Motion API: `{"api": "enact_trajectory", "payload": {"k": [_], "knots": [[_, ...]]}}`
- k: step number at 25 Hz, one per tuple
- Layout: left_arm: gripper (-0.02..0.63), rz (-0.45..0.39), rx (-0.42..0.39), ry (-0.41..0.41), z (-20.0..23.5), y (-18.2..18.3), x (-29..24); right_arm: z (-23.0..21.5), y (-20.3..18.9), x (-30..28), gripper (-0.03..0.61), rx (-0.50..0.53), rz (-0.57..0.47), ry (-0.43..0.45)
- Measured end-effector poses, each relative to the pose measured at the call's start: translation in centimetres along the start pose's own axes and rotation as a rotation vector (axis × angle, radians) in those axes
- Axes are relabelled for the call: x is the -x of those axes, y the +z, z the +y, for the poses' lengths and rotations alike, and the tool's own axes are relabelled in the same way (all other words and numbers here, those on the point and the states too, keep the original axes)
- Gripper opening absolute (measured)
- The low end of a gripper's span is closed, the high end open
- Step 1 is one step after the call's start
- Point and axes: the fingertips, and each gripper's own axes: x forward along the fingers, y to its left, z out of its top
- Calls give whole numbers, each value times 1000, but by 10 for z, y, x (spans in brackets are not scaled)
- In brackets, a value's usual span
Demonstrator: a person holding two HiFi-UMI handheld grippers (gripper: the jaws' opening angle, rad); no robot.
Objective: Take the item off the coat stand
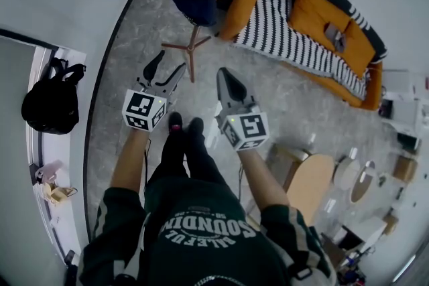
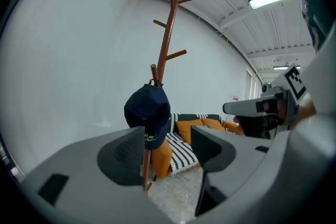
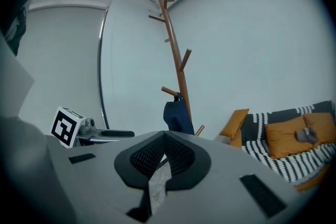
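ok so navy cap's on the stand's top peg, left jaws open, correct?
No: the navy cap hangs on a low peg of the coat stand, not the top one, as the left gripper view shows. The left gripper is open, yes.

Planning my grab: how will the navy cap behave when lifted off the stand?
The cap looks like soft fabric, so probably floppy and light. The slim coat stand holding it might wobble if tugged sideways.
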Motion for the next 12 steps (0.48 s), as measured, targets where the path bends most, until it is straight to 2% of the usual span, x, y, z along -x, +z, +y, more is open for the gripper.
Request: {"api": "enact_trajectory", "payload": {"k": [8, 10, 12], "knots": [[270, 4, 10, 20, 22, -8, -21, 0, -4, 0, -2, -2, 22, -2], [288, 0, 6, 25, 27, -8, -28, -1, -5, -1, -2, -1, 26, -2], [334, -9, 5, 31, 31, -6, -35, -1, -7, 0, -2, 6, 36, -1]]}}
